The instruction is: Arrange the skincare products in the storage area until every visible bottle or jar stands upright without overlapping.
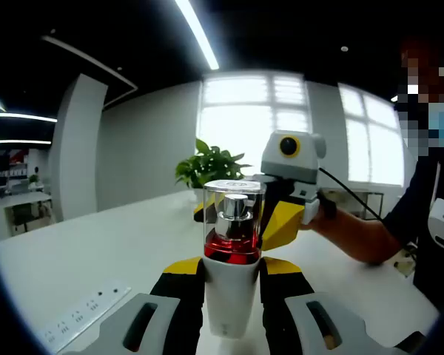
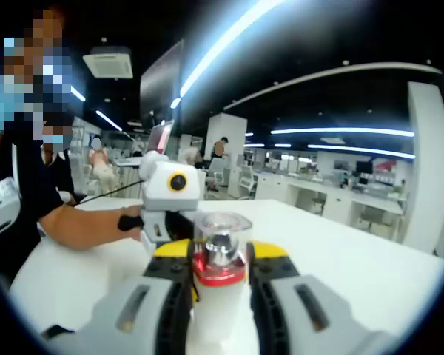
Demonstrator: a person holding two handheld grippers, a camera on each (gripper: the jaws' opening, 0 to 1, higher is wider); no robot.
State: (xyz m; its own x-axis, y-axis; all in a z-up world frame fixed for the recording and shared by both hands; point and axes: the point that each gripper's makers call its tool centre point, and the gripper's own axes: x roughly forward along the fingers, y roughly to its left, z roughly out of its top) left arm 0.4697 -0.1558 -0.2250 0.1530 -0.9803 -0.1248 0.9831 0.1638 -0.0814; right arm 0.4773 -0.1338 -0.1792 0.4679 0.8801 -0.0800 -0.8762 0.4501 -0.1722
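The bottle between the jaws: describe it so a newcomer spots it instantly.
Above the white table, the left gripper holds a white bottle upright. Its red collar, silver pump and clear cap set it apart from the leafy plant behind.

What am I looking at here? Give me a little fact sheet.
Item: one upright bottle, white body, red band, clear cap
Left claw: closed on its white body
Right claw: closed near the red band, from the opposite side
Surface: white table
Behind: potted plant
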